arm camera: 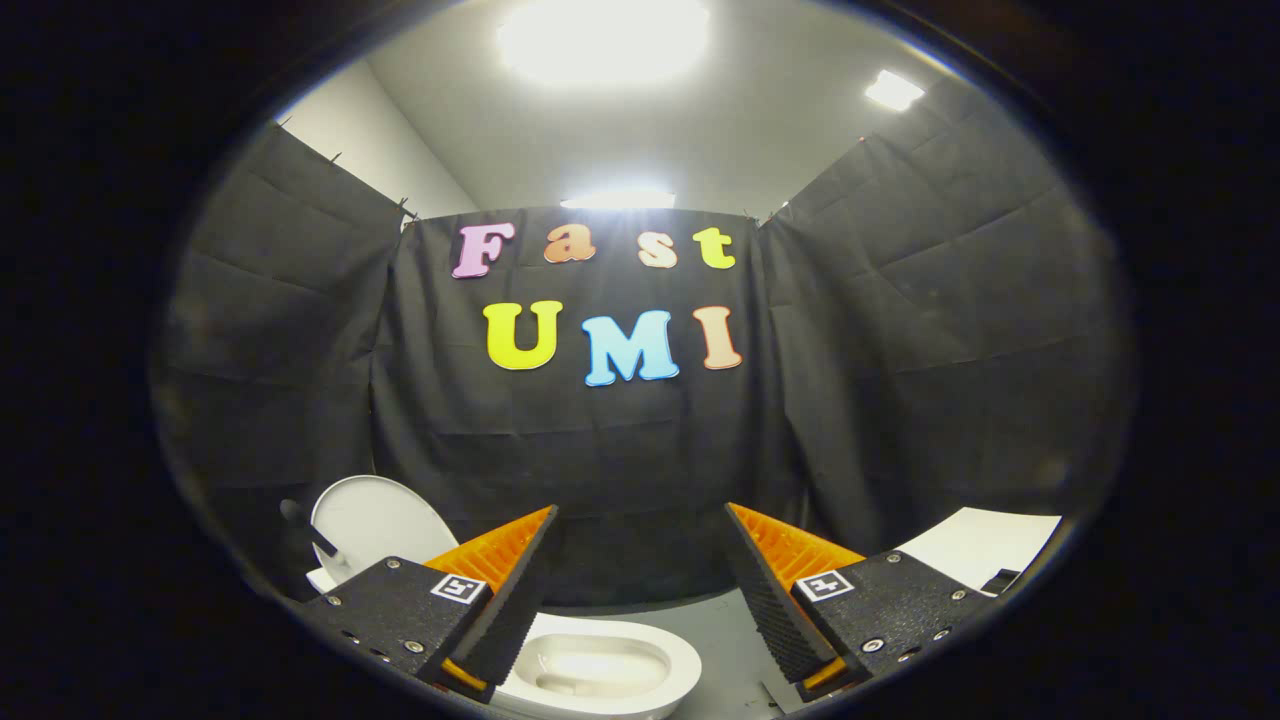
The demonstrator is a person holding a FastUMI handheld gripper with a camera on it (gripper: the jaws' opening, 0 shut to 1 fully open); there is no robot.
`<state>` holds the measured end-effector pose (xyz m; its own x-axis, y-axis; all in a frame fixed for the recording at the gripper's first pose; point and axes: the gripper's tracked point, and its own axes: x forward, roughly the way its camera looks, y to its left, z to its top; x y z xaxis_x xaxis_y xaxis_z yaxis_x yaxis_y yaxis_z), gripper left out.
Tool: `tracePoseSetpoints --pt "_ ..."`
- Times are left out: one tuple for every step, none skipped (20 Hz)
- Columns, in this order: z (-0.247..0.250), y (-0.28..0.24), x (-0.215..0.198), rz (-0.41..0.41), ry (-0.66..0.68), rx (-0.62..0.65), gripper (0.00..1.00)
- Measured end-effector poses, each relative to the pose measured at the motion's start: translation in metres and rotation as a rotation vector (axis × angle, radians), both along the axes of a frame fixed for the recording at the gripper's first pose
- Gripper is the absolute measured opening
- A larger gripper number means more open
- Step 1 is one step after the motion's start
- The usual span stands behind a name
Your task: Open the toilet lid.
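A white toilet sits low on the grey floor, its open bowl (600,665) showing below and between my fingers. Its white lid (375,520) stands raised upright at the back left, beyond my left finger. My gripper (640,525) is open, with a wide gap and nothing held between the fingers. It hangs above the bowl, apart from the lid. The left finger (510,580) covers part of the bowl's left rim.
Black cloth walls (620,450) close the booth on three sides, right behind the toilet. A white surface (985,545) lies beyond the right finger. Grey floor (720,620) stretches to the right of the bowl. Bright ceiling lights (600,40) shine overhead.
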<state>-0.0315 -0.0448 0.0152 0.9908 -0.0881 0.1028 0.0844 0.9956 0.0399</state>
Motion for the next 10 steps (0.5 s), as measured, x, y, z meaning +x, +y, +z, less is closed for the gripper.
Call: tracePoseSetpoints --pt "0.003 -0.001 0.001 -0.01 -0.001 0.027 0.96" --pt "0.001 0.004 0.001 -0.004 -0.007 0.049 0.96" --pt "0.005 0.007 0.0 -0.002 -0.019 0.047 0.96" --pt "0.004 0.007 0.001 -0.012 -0.015 0.027 0.96" --pt "0.001 0.007 0.002 -0.021 -0.003 0.0 0.95" --pt "-0.002 0.011 0.002 -0.021 0.005 -0.038 0.96" --pt "-0.003 0.014 0.003 -0.024 0.013 -0.064 0.96" --pt "-0.003 0.016 0.004 -0.023 0.018 -0.081 0.96" --pt "-0.002 0.022 0.003 -0.012 0.019 -0.088 0.95" --pt "-0.003 0.028 0.004 -0.003 0.022 -0.088 0.96"
